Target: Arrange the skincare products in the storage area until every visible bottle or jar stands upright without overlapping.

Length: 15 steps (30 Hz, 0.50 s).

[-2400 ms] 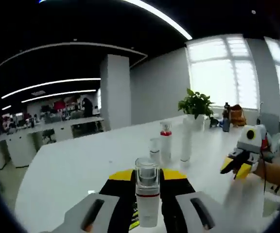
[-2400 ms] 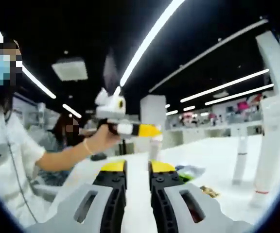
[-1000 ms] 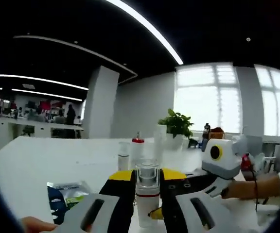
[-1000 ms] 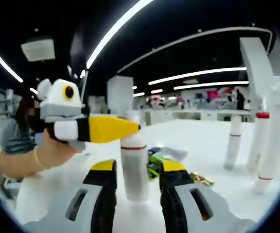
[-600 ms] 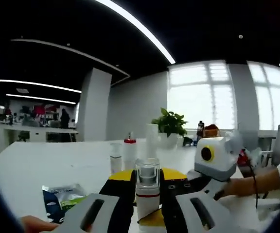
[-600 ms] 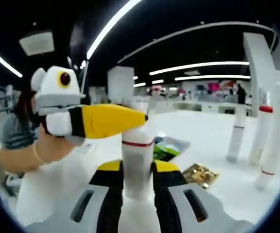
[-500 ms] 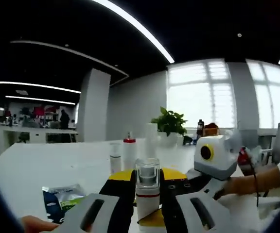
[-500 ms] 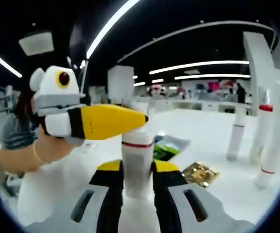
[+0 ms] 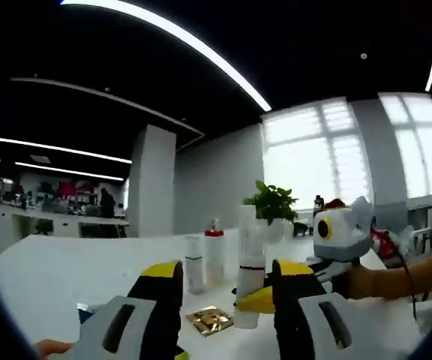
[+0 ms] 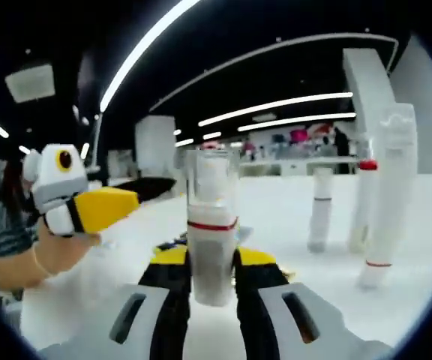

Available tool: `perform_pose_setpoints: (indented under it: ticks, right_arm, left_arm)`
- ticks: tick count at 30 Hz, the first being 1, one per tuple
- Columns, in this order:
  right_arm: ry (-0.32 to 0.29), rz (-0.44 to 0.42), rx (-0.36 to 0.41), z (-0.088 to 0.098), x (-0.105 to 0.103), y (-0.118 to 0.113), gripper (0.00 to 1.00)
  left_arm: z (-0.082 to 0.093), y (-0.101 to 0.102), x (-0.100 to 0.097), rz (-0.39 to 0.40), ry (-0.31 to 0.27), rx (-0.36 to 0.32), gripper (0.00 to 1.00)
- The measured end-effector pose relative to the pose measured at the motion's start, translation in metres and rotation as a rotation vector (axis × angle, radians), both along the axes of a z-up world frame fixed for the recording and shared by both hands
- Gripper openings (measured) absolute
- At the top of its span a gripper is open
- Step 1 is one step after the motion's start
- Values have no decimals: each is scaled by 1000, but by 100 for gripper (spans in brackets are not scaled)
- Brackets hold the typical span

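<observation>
An upright white bottle with a clear cap and a red band sits between the jaws of my right gripper, which is shut on its lower body. In the left gripper view the same bottle stands ahead between my spread jaws, with the right gripper clamping it from the right. My left gripper is open with nothing in it, and it appears as the left gripper, held by a hand. Three more bottles stand upright on the white table: a small white one, a red-capped one and a tall white tube.
A gold sachet lies flat on the white table in front of the standing bottles. A potted plant stands farther back. A person's forearm reaches in from the right. Desks and a pillar lie beyond the table.
My left gripper has opened, let go of the bottle and drawn back from it. The right gripper, which shut on the bottle earlier, now holds it alone.
</observation>
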State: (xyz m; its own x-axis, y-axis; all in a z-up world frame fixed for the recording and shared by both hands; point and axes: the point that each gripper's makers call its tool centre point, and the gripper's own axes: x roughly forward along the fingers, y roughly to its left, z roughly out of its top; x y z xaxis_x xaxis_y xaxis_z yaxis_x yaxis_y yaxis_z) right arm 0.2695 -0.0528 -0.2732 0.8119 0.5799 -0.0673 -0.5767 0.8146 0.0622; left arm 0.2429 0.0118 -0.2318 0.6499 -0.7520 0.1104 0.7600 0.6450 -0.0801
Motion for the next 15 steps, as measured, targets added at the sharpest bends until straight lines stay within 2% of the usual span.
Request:
perform_pose_setpoints:
  ticks: [2, 5, 8, 9, 13, 15]
  right_arm:
    - [-16, -75, 4, 1, 8, -16, 21]
    - [-8, -148, 40, 1, 17, -33, 21]
    - [-39, -230, -27, -1, 26, -50, 21]
    - [-46, -234, -55, -2, 27, -50, 21]
    - [-20, -250, -76, -13, 36, -49, 21]
    - [20, -248, -86, -24, 42, -47, 21]
  left_arm:
    - [-2, 1, 1, 10, 2, 7, 47]
    - [-3, 0, 2, 15, 2, 13, 47]
    - [-4, -3, 0, -1, 6, 11, 47]
    - [-5, -3, 0, -3, 9, 10, 47]
    - [-7, -4, 2, -6, 21, 9, 47]
    - [-9, -3, 3, -5, 29, 7, 47]
